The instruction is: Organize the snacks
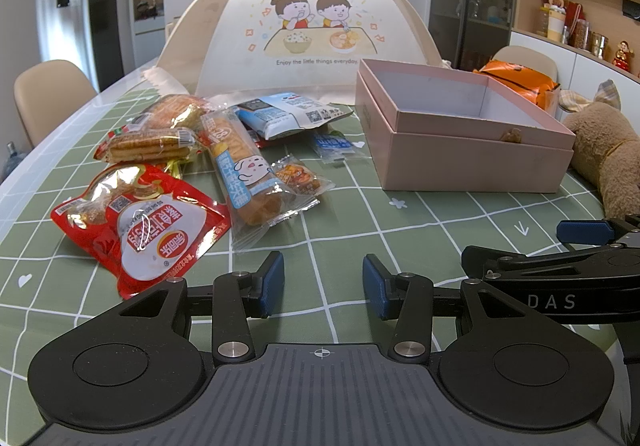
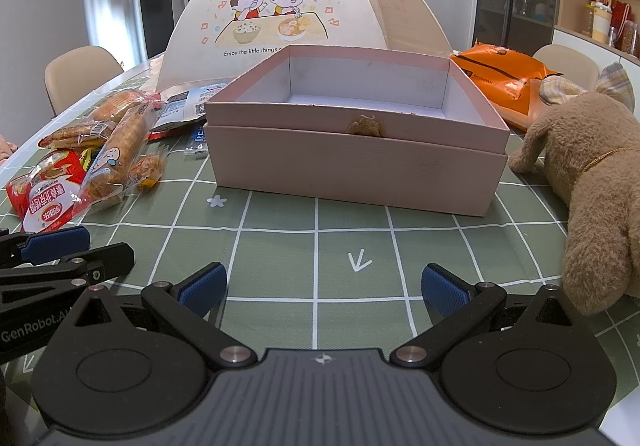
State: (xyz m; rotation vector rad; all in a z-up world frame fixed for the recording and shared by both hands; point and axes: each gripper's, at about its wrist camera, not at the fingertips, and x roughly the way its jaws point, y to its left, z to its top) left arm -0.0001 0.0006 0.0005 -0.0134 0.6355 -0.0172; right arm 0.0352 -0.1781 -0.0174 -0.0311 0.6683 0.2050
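We kept the left claw (image 1: 323,288) parted and empty, low over the surface (image 1: 400,230), aimed toward the snacks (image 1: 200,166) heaped to its left. The right claw (image 2: 323,292) gaped wider, facing the pink box (image 2: 356,166), which stood empty beside the pile, likely to receive them.

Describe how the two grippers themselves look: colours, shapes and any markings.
Both match: the left gripper and right gripper have black linkage arms on round black pivot discs, silver rivets, a ribbed grey body with a small crosshair mark, and blue textured fingers. Side lettering reads "DAS" and "GenRobot.AI". No cables or sleeves show.
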